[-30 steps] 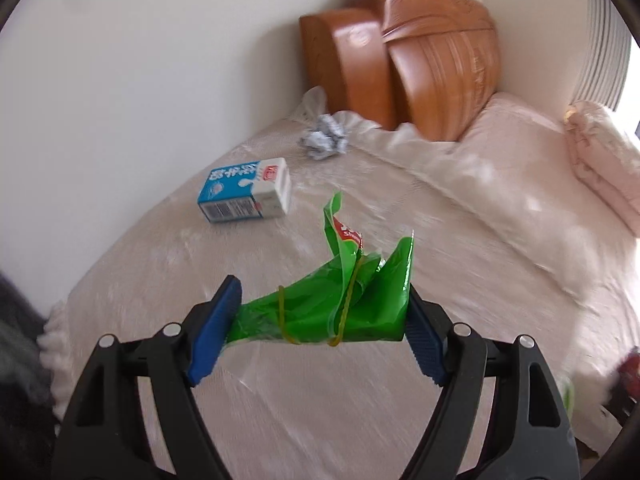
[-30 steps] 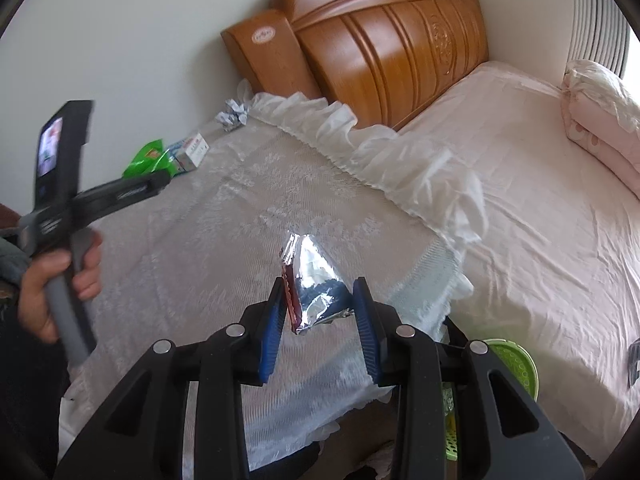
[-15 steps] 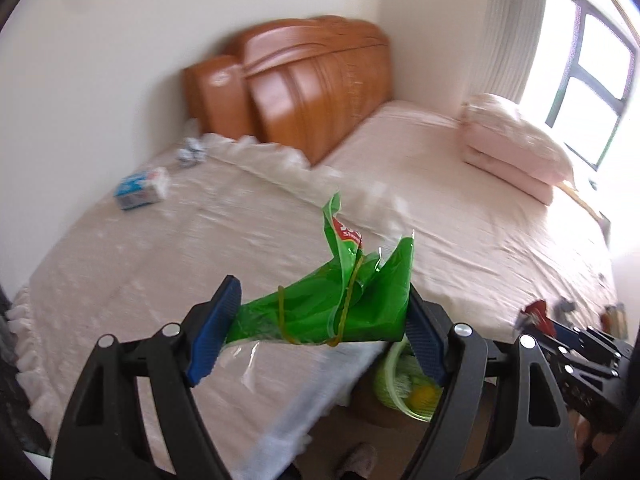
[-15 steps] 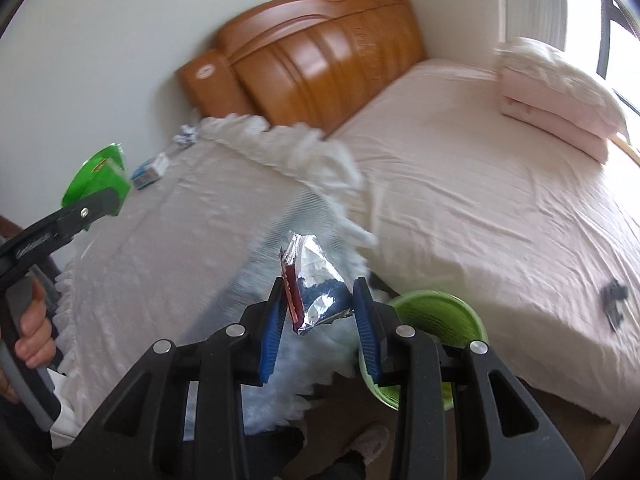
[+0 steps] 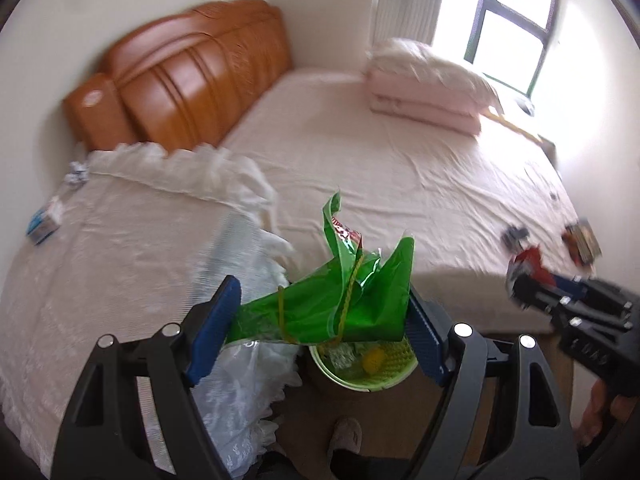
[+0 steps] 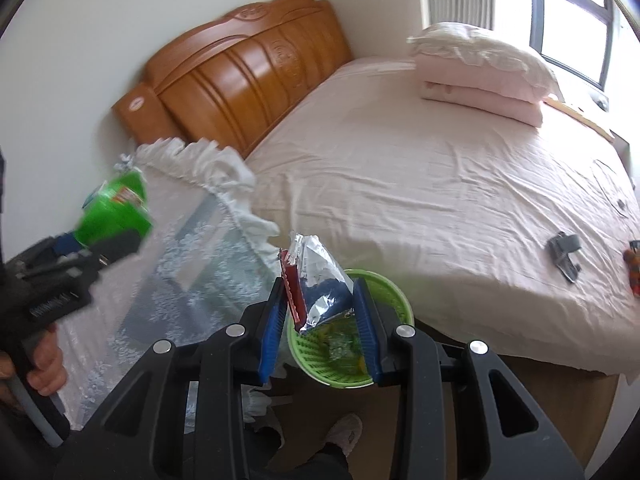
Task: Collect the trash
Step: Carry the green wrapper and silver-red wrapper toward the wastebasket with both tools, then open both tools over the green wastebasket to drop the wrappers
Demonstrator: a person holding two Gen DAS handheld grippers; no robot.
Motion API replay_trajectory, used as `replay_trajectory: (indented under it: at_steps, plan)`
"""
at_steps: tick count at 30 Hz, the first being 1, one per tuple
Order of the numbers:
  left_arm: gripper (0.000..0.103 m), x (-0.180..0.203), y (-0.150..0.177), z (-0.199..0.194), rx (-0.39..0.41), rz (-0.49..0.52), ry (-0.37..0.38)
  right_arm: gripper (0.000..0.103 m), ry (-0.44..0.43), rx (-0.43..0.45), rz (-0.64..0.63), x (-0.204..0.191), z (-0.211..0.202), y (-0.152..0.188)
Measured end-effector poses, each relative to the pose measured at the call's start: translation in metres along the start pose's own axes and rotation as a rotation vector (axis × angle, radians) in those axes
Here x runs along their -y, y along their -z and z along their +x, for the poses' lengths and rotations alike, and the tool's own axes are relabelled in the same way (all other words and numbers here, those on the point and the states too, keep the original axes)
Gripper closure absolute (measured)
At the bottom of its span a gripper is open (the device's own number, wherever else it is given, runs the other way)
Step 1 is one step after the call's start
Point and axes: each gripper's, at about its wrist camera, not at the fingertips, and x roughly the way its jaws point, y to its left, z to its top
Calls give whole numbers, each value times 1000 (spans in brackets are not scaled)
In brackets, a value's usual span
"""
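Note:
My left gripper (image 5: 324, 312) is shut on a crumpled green snack bag (image 5: 344, 300), held above a round green waste basket (image 5: 360, 372) on the floor between the two beds. My right gripper (image 6: 320, 304) is shut on a silver foil wrapper with a red edge (image 6: 320, 292), held over the same green basket (image 6: 320, 356). The basket holds some trash. The left gripper with the green bag shows at the left of the right wrist view (image 6: 116, 212). The right gripper shows at the right of the left wrist view (image 5: 520, 276).
A blue-and-white carton (image 5: 44, 220) and a crumpled paper ball (image 5: 76, 172) lie on the lace-covered bed at left. The big pink bed (image 6: 420, 160) has folded quilts (image 6: 480, 72), a grey object (image 6: 564, 252) and small items near its right edge. My slippered foot (image 6: 344, 432) stands below.
Both grippers swung right, away from the lace-covered bed, and now hang over the green basket on the floor. Both still hold their trash.

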Motion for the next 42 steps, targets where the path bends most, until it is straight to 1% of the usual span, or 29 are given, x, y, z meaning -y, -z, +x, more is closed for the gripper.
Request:
replay_trajectory:
  at_steps: [3,8,11,12,13,15,16,17,22,28,33,37,38,39,41,42]
  plan:
    - [28,23,0,30,-63,47,38,69,20,2,22,15,-4,1]
    - [27,53,8,68,-150,116,70,68,46,-6,52,35,-6,5]
    - [25,65,14,81,-190,119,89,68,53,-11,60,40,-6,7]
    - [22,67,16,86,-207,114,101,68,53,-11,61,41,-6,8]
    - [21,68,17,87,-218,109,107,68,53,-11,61,41,-7,9]
    - [19,68,19,88,-225,104,108,68,50,-7,59,40,-8,9]
    - [12,68,20,88,-225,105,109,68,48,-7,56,38,-8,10]
    - [10,68,20,87,-222,103,105,68,48,-9,54,37,-8,11]
    - [10,65,19,79,-202,94,101,68,40,-25,43,33,-4,14]
    - [10,54,20,68,-178,82,28,67,27,-54,32,28,9,18]
    - [10,31,17,46,-125,23,-25,67,6,-127,28,28,47,23]
    - [10,3,16,22,-68,-47,-91,66,-13,-208,4,23,93,28]
    - [10,-4,16,16,-57,-62,-108,64,-10,-222,-3,21,101,30]
    - [10,-10,16,11,-47,-75,-126,58,-5,-237,-8,20,111,32]
    - [8,-22,18,0,-29,-103,-164,43,4,-271,-15,18,131,36]
    - [8,-29,20,-6,-22,-125,-183,29,11,-286,-14,17,139,37]
